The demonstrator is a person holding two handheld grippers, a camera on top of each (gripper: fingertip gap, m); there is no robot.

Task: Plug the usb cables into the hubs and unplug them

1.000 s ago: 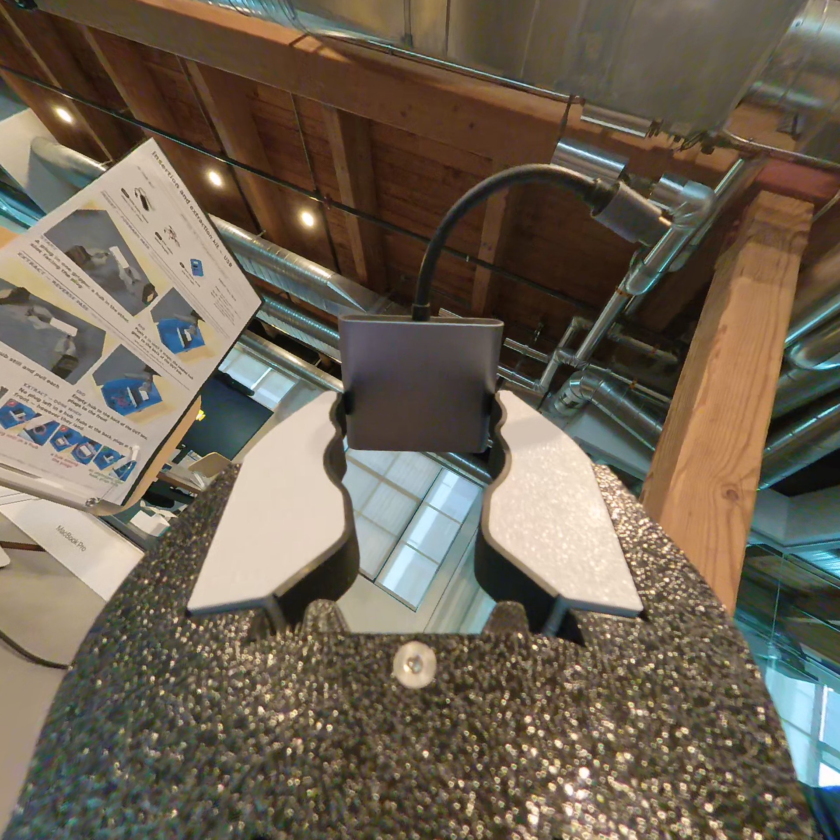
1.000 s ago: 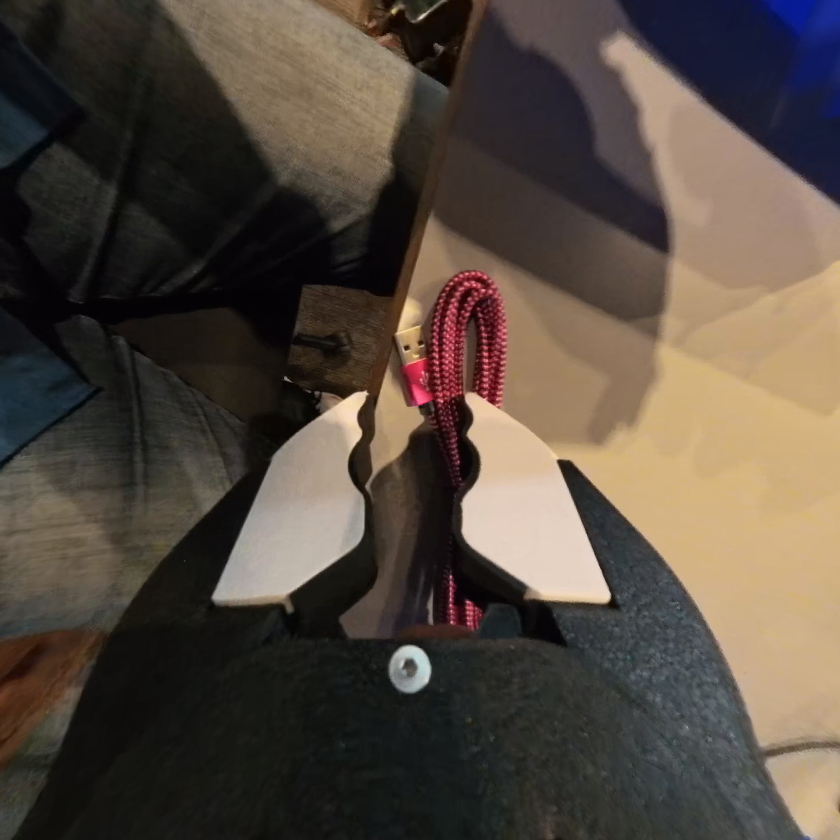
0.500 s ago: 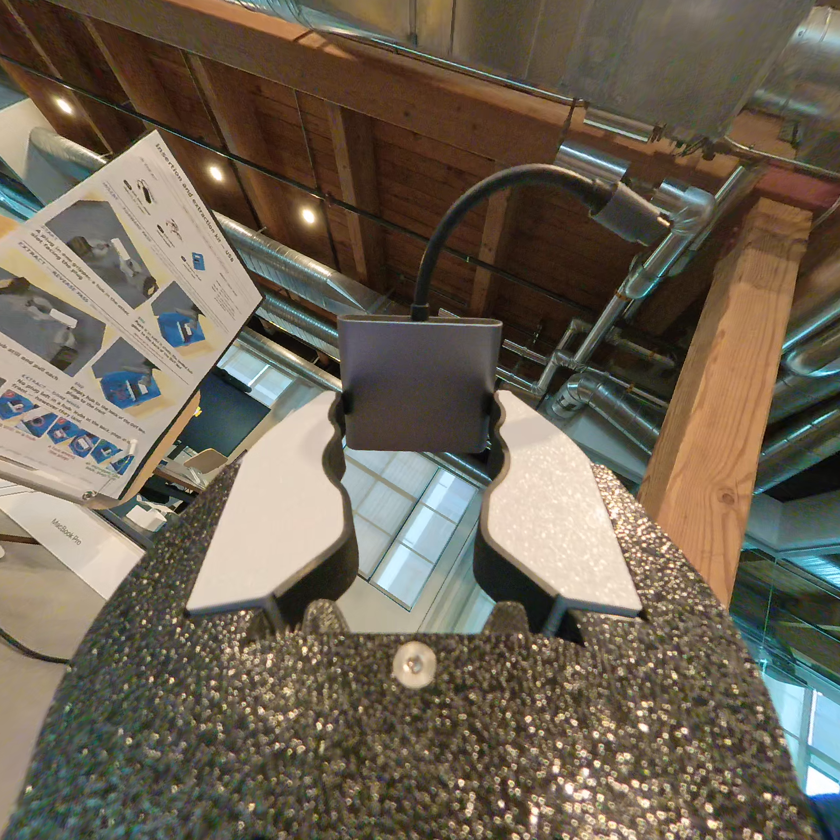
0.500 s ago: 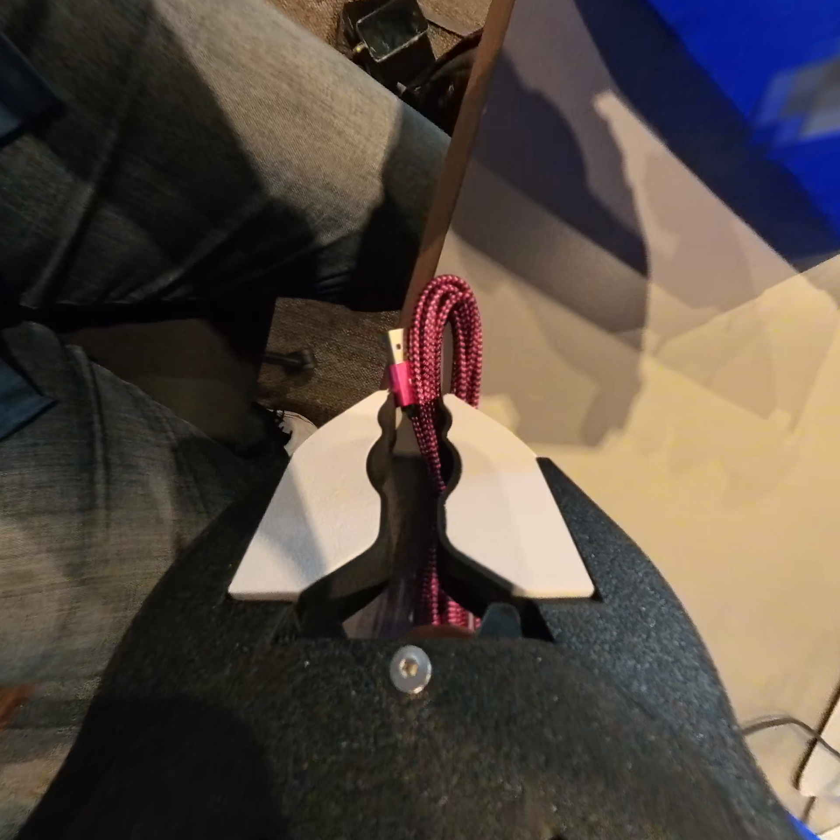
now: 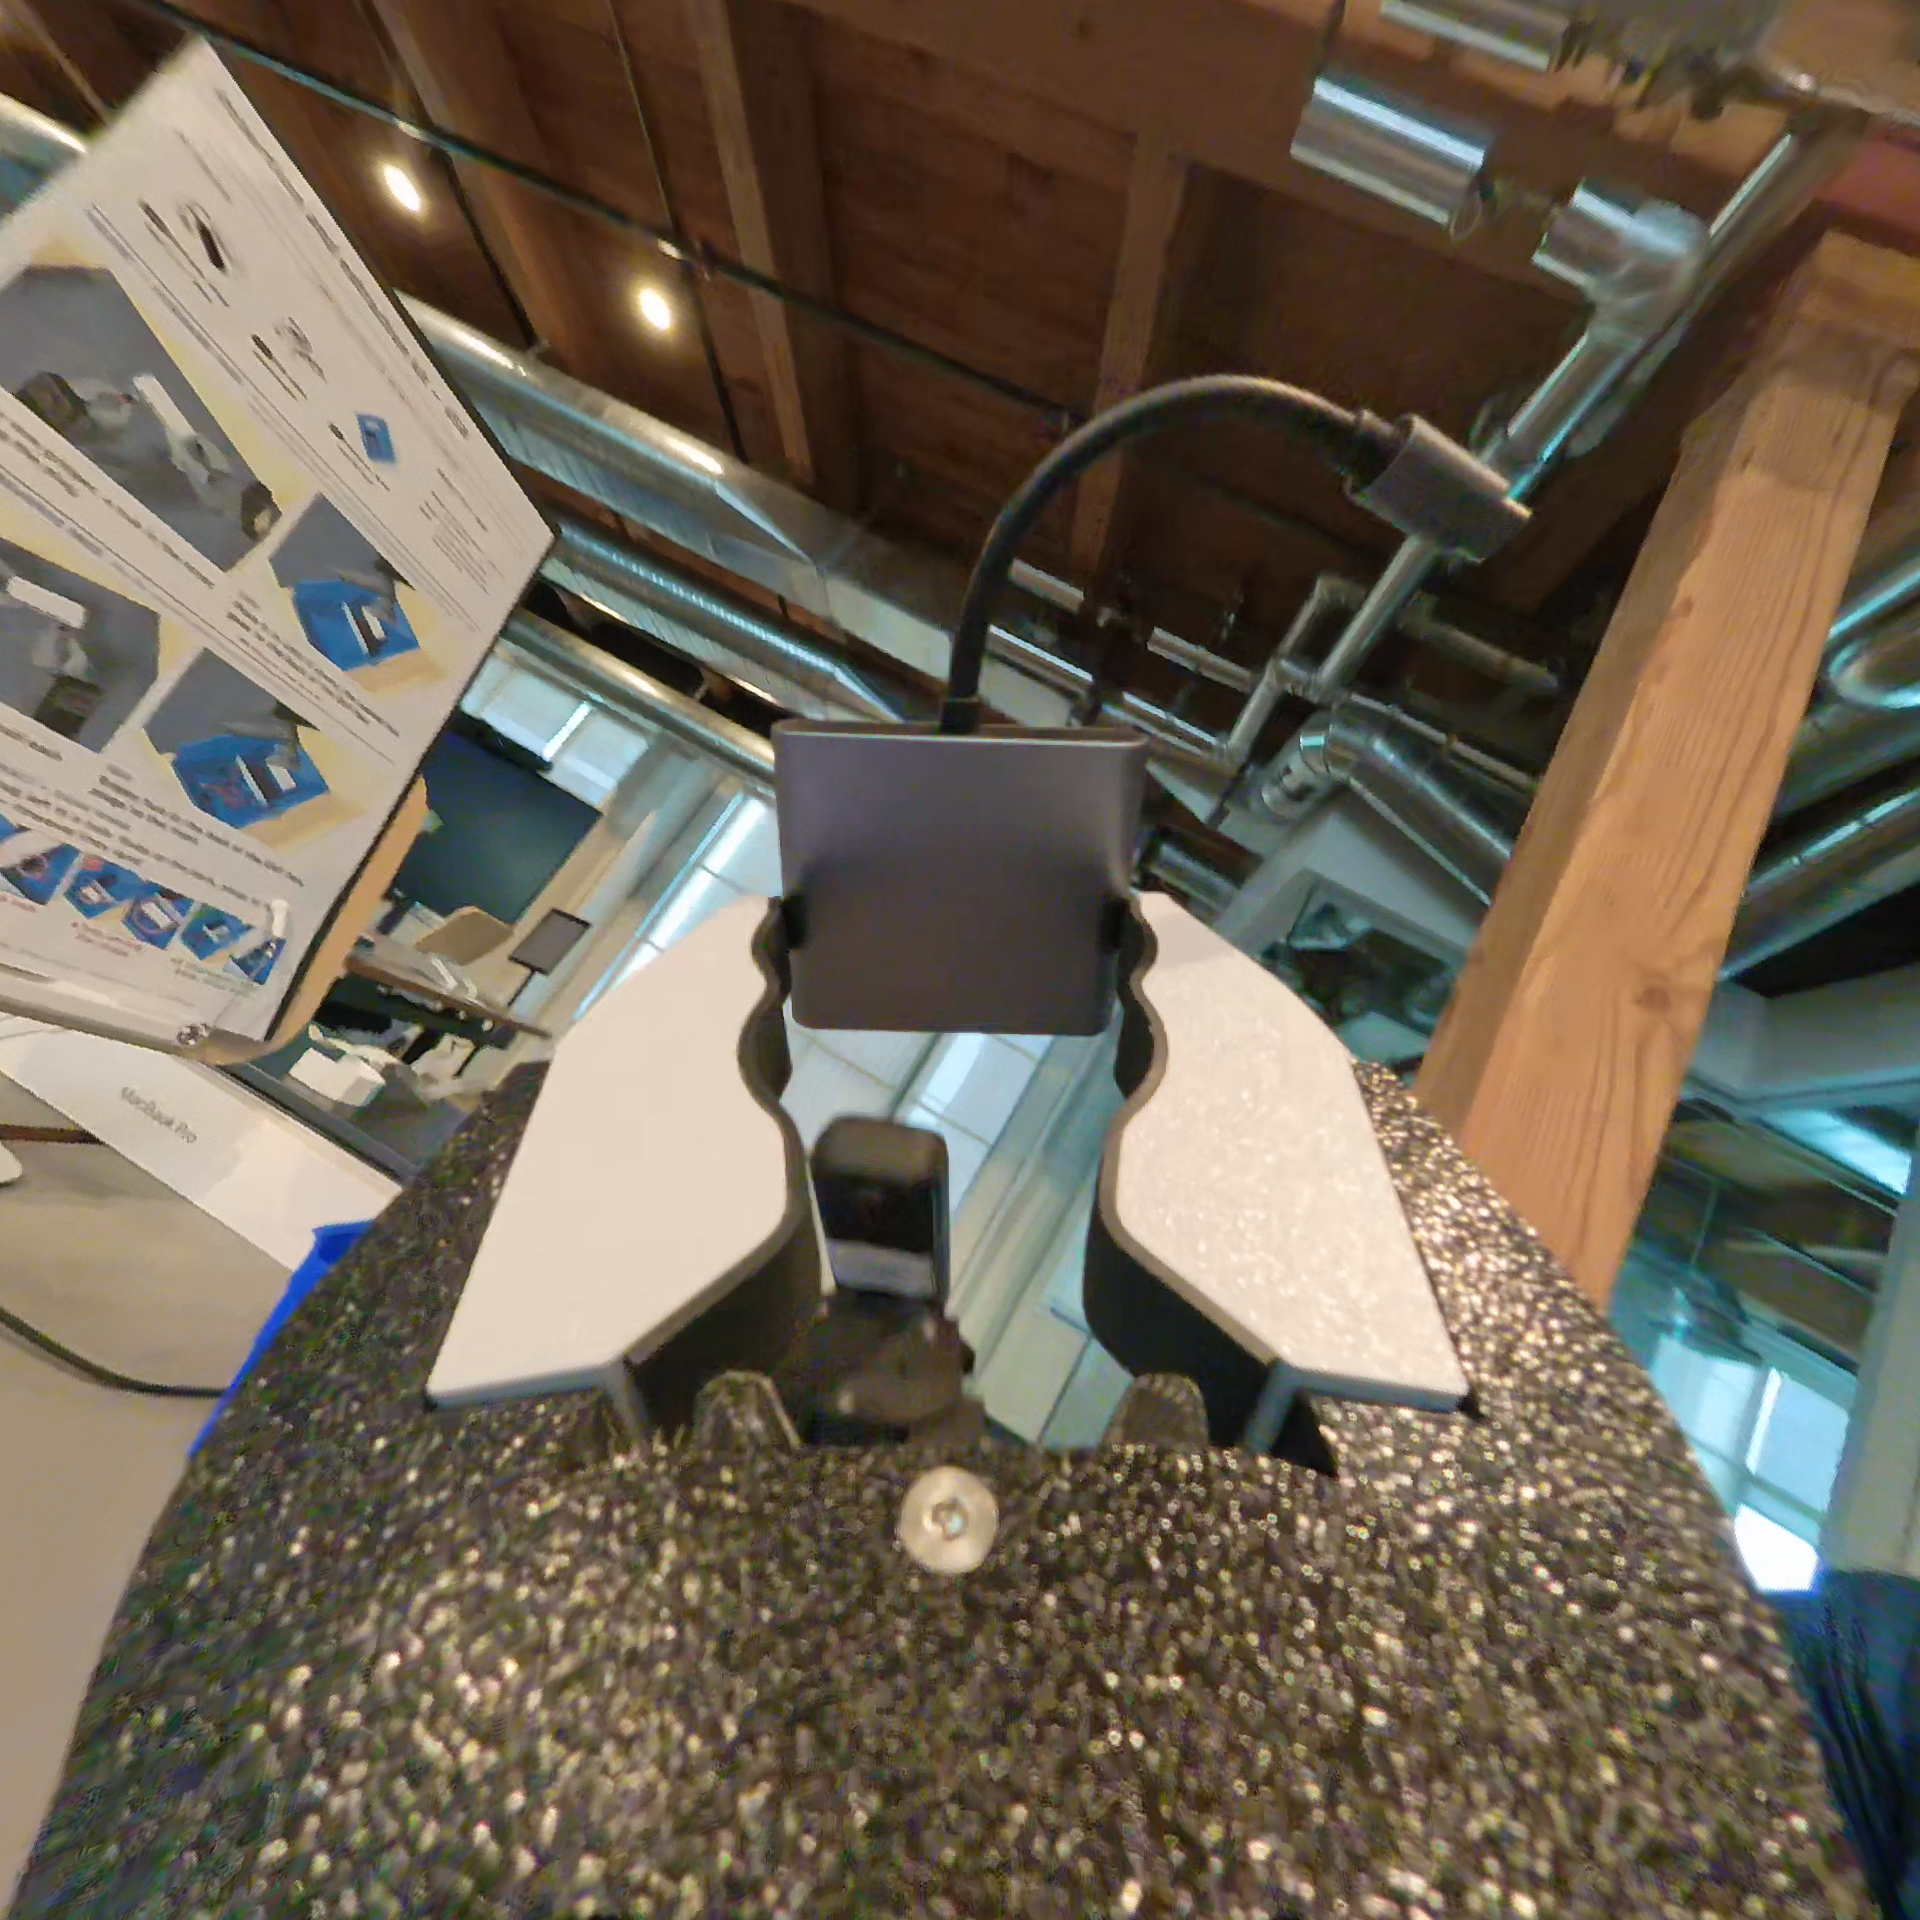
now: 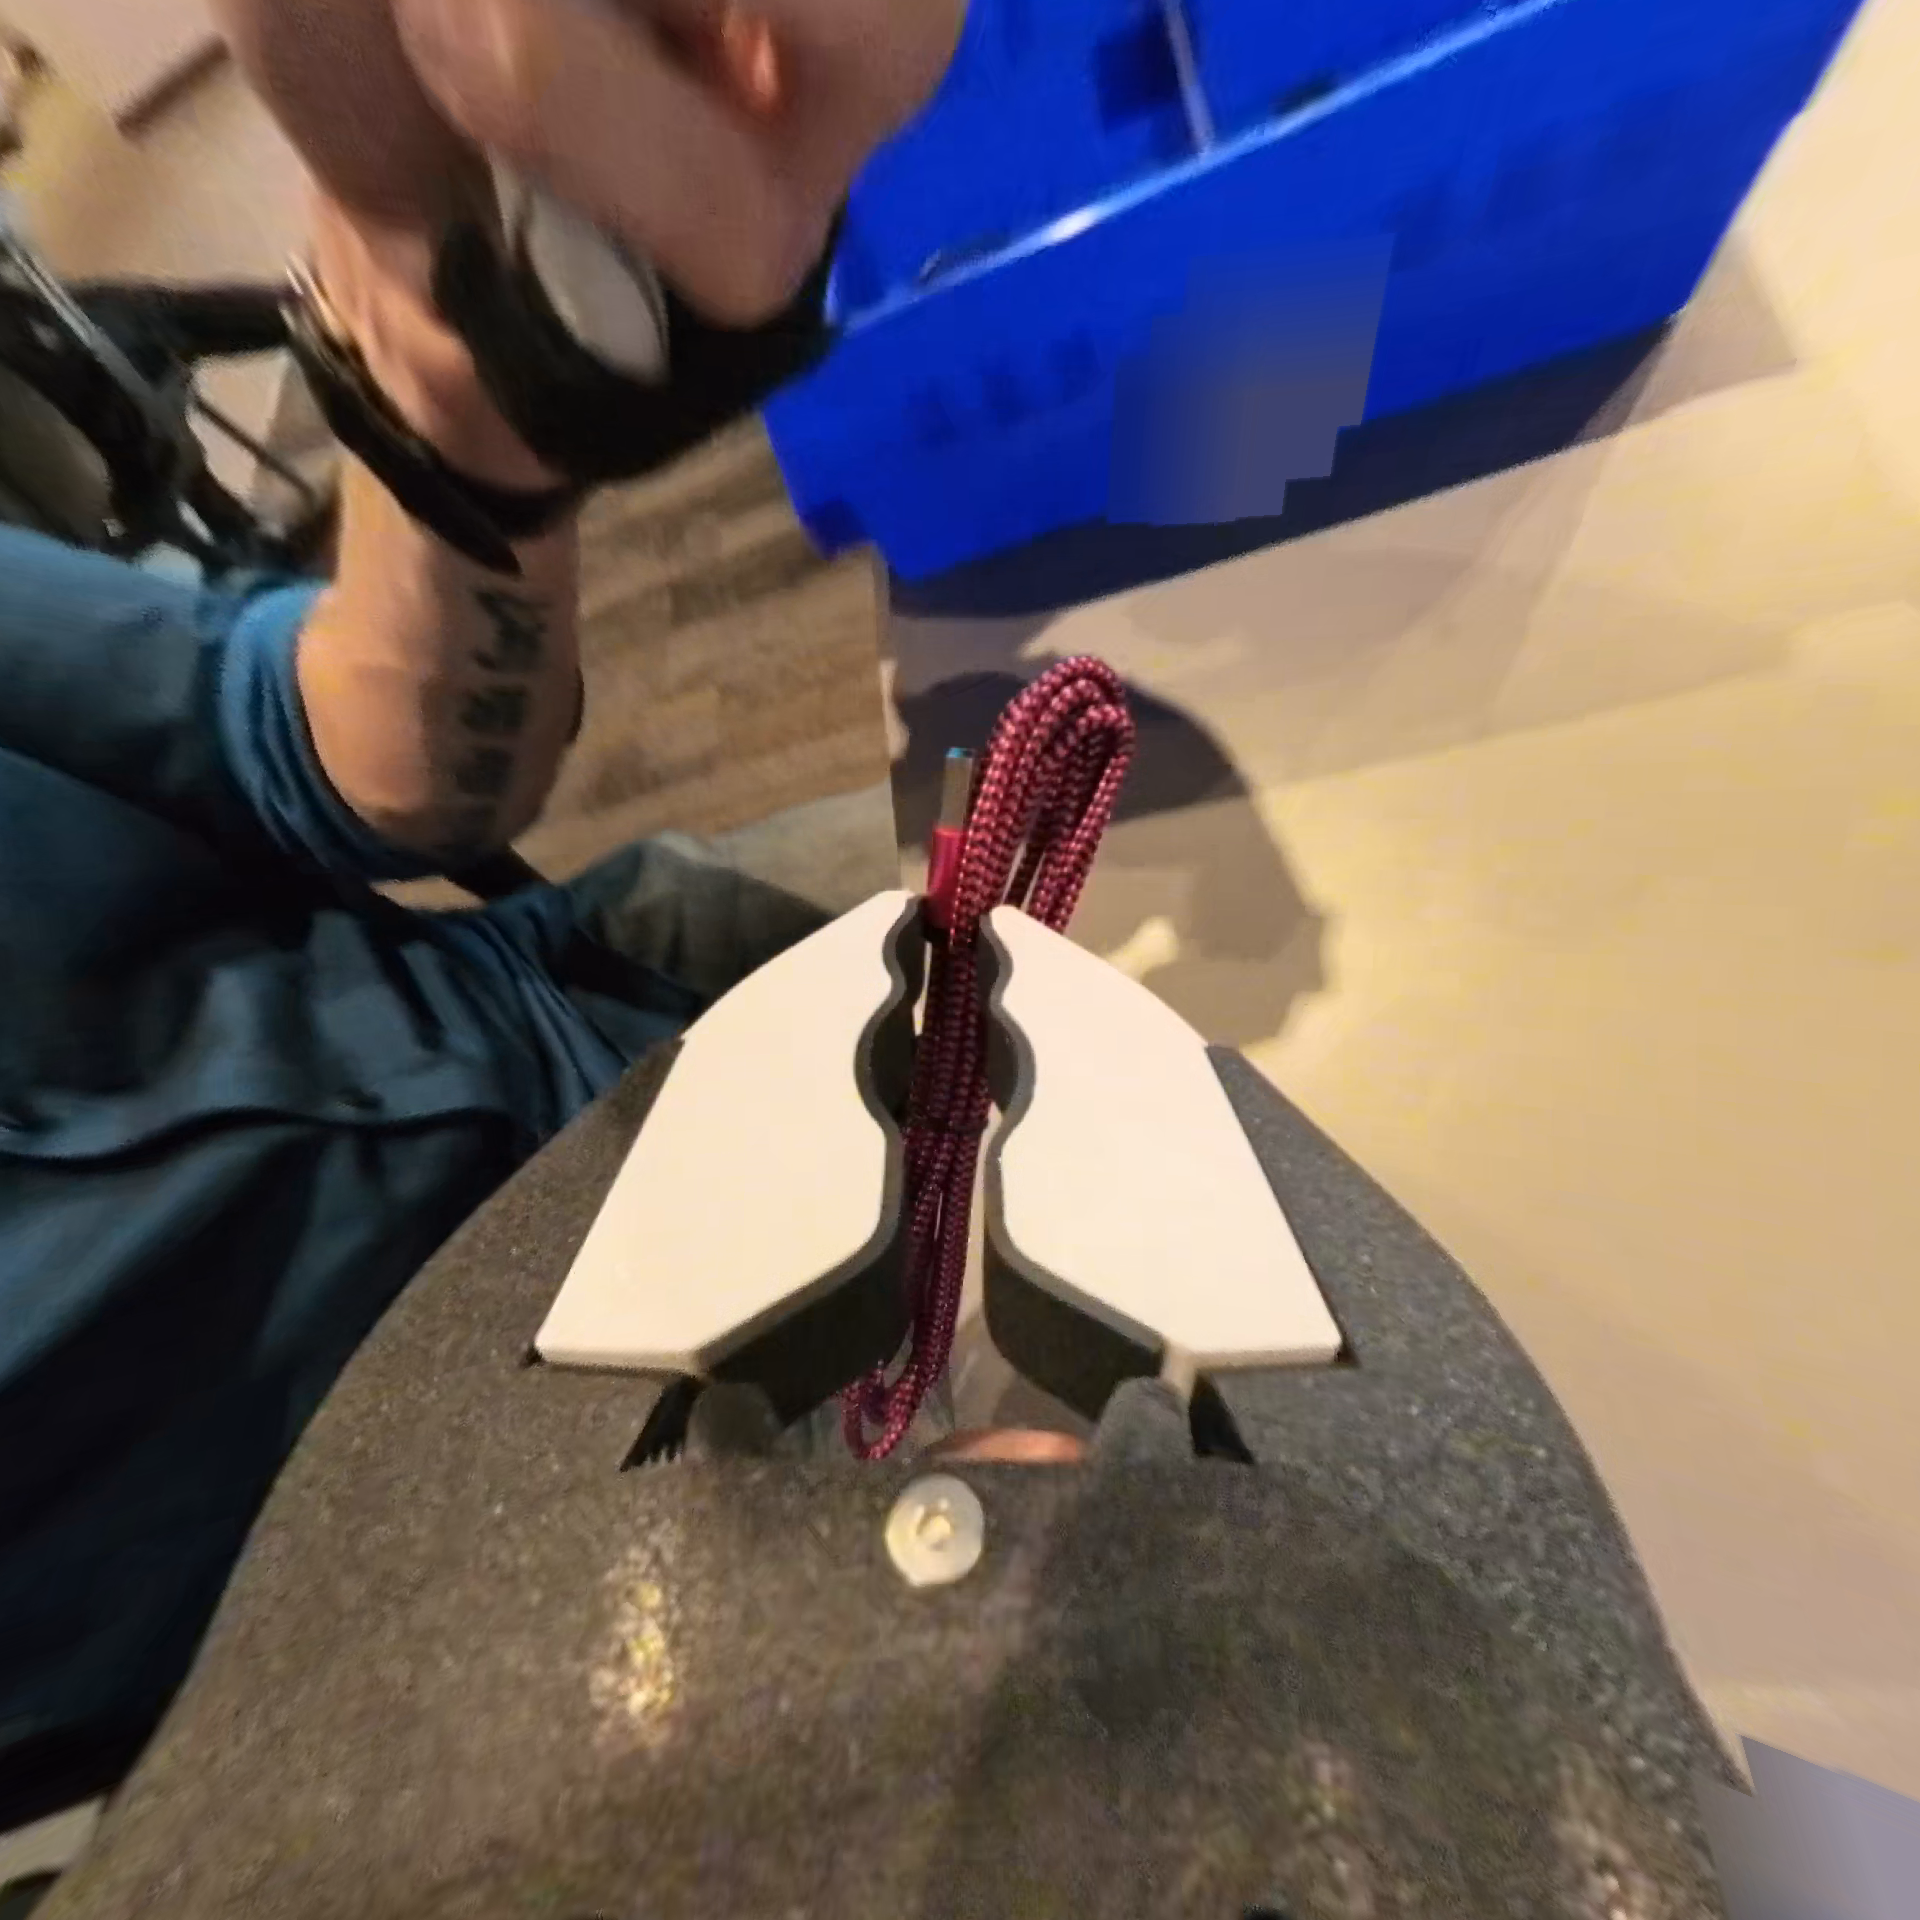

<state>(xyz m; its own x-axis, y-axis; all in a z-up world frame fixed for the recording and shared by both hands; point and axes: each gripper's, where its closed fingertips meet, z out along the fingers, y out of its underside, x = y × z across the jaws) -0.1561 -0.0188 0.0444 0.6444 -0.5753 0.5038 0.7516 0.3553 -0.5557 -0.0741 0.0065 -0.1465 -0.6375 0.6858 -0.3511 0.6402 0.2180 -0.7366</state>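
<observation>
Left gripper (image 5: 951, 925) points up toward the ceiling. Its two white fingers (image 5: 644, 1164) are pinching a flat grey USB hub (image 5: 948, 878) by its side edges, at the fingertips, with the hub upright between them. A short black lead (image 5: 1049, 488) leaves the hub's top edge, arcs over to the right and ends in a grey plug (image 5: 1439, 486) hanging free in the air. Low down in the gap between the fingers, under the hub, a small dark device (image 5: 881, 1210) shows; what it is cannot be told.

Right gripper (image 6: 956, 914) has its white fingers (image 6: 748, 1164) drawn nearly together on a bundled magenta braided USB cable (image 6: 1039, 790). The looped strands run down the gap between the fingers and stick out past the tips. The cable's metal USB-A plug (image 6: 951, 800), with its pink collar, stands up just beyond the fingertips, on the left side of the loop.

Behind that: pale tabletop (image 6: 1558, 935), then a blue bin (image 6: 1299, 312) at its far side. To the left, a person's forearm (image 6: 457, 665) in a blue sleeve, blurred.

Beyond the left gripper: an instruction sheet on a board (image 5: 208, 499) at left, a white box (image 5: 187, 1132) beneath it, a wooden post (image 5: 1683, 748) at right, and ducts and timber joists overhead.
</observation>
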